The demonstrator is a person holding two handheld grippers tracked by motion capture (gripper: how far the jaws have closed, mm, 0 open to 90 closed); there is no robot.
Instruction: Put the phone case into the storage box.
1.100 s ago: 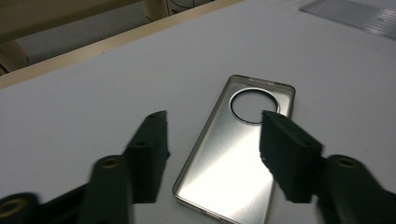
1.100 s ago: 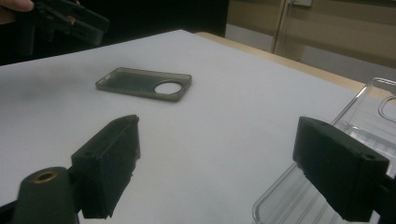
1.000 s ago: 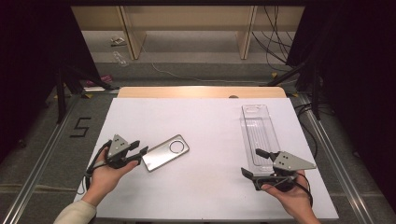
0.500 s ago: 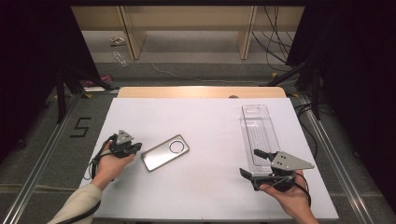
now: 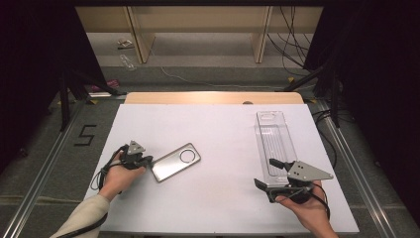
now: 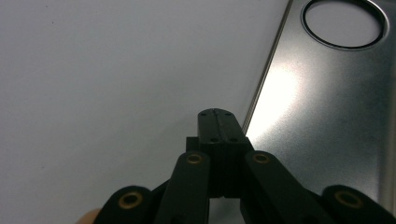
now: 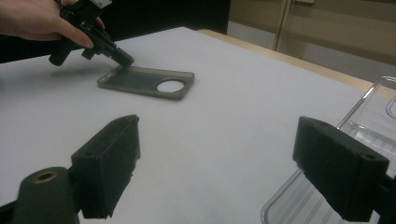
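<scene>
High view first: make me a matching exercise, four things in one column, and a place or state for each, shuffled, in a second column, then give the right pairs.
Things:
1. left gripper
2. right gripper
3. grey phone case
4. clear plastic tray

Places or states:
A. lies flat with a round hole toward its far end
B. jaws shut, tip at the corner of the case
C. long and see-through, on the table's right side
D. jaws wide apart with nothing between them

Pairs: 1-B, 2-D, 3-A, 4-C
</scene>
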